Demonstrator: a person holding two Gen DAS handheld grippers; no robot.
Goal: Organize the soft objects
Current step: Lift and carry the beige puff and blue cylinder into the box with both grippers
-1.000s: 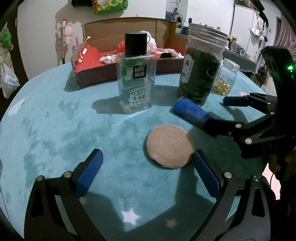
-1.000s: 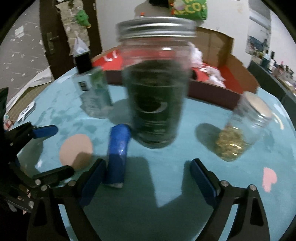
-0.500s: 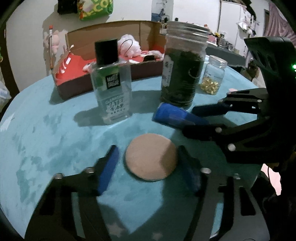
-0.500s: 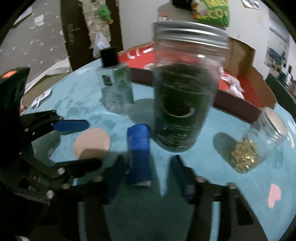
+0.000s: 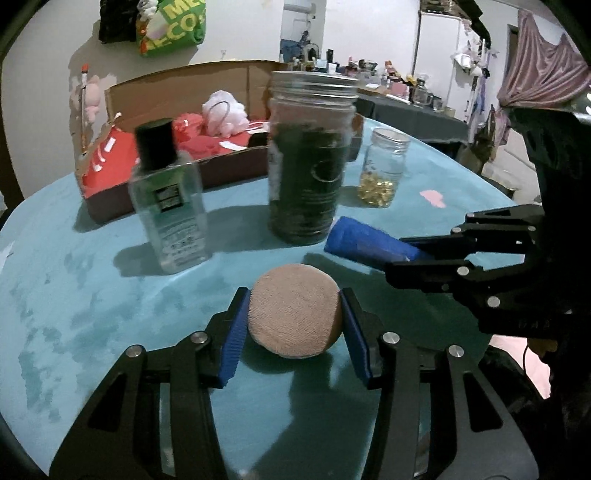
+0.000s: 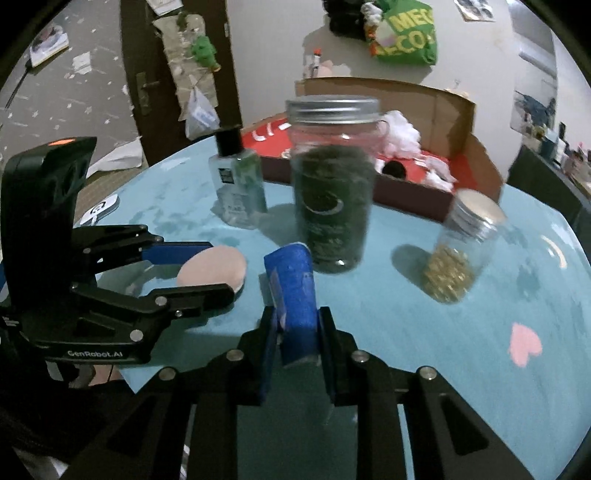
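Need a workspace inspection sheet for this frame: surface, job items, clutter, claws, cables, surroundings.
Surface: teal tablecloth, pink heart patch.
Job's things: round beige puff and blue roll, both gripped; cardboard box at the back holds red and white soft items.
Clutter: clear bottle, tall dark-filled jar, small jar of yellow capsules.
Grippers: left claw, jaws just closing, pads on the puff; right claw, jaws just closing, clamps the roll.
Cables: thin wire beside right claw.
Surroundings: green bag on wall, door, crowded shelves.

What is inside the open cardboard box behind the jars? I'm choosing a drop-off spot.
The open cardboard box holds a red lining, a white fluffy puff and white scraps. Its floor behind the tall dark-filled glass jar is hidden.
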